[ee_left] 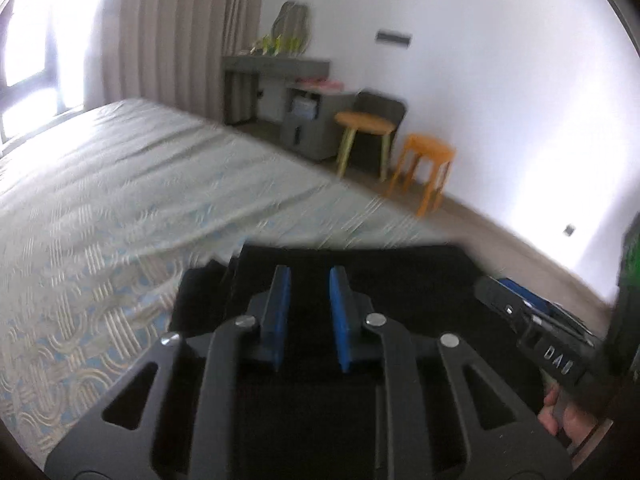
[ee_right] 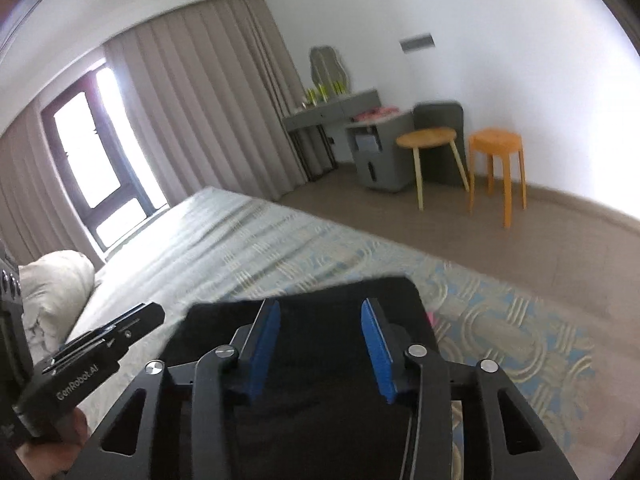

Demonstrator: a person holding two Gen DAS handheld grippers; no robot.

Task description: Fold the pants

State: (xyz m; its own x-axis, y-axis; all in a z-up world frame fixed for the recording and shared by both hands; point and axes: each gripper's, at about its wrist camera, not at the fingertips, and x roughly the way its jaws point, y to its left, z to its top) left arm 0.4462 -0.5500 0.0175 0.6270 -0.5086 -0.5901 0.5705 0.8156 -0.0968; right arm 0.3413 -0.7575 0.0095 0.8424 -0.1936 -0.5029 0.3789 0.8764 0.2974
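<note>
Hovering over black pants (ee_left: 360, 280), left claw (ee_left: 309, 276) and right claw (ee_right: 320, 308) parted, empty

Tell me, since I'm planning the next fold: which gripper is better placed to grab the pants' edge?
Probably the left gripper: the black pants' far edge lies just past its open fingertips. The right gripper sits open over mid-fabric.

- Left gripper (ee_left: 309, 280): black linkage arms, silver rivets, blue pads (ee_left: 280, 300).
- Right gripper (ee_right: 320, 316): same black frame, blue pads (ee_right: 266, 340); a white "DAU"-like mark shows on its body in the left view.
- Bare-skinned hand (ee_left: 568, 420) beneath the right gripper.
</note>
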